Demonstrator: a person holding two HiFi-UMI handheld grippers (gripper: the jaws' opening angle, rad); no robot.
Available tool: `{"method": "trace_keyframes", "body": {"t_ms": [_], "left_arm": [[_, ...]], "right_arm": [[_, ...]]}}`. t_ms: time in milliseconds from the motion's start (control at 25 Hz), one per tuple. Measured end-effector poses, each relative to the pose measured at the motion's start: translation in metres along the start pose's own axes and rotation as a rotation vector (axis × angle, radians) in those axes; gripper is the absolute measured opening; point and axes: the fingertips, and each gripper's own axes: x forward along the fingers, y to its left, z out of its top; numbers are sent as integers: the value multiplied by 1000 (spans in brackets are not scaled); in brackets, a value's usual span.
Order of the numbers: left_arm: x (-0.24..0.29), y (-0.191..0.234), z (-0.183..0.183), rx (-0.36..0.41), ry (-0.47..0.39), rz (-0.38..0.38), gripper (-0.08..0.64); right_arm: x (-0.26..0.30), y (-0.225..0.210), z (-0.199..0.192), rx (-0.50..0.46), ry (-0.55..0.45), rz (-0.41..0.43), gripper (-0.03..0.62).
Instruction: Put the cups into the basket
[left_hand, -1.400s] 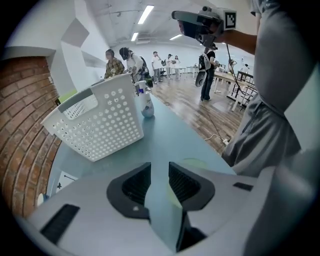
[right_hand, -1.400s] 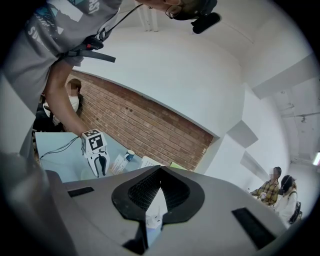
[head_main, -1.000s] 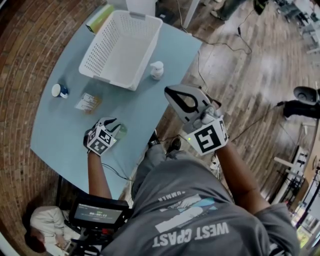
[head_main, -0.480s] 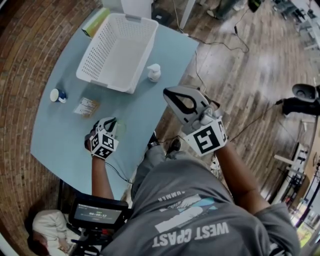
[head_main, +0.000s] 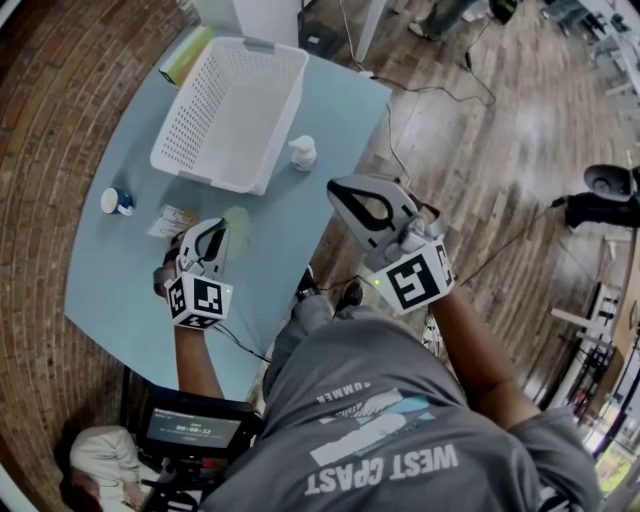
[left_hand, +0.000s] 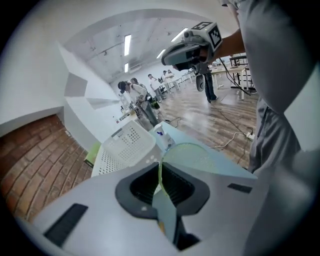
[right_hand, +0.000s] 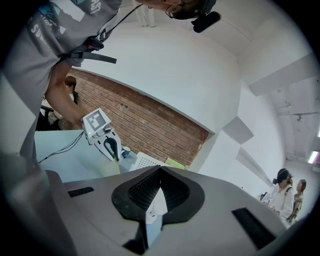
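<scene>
Left gripper (head_main: 214, 232) risen, jaws just closing on cup (head_main: 238, 220) (basket (head_main: 205, 176) ahead), right gripper (head_main: 340, 187) closed beyond table (head_main: 112, 280)

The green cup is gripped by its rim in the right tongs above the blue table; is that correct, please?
Not quite: the green cup is gripped by its rim in the left tongs, whose jaws have just been closing on it, above the blue table. The left gripper view shows this; the right tongs are shut and empty.
</scene>
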Motion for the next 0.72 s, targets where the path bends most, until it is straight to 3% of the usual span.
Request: {"method": "trace_keyframes", "body": {"t_ms": [400,720], "left_arm": [[-16,56,49,9,-8,8,21],[-31,104,77,34,-48,66,21]], "right_arm": [[-10,-13,-2,-1,9,-32,6],[-15,-12,-6,17,26,-48,6]]}}
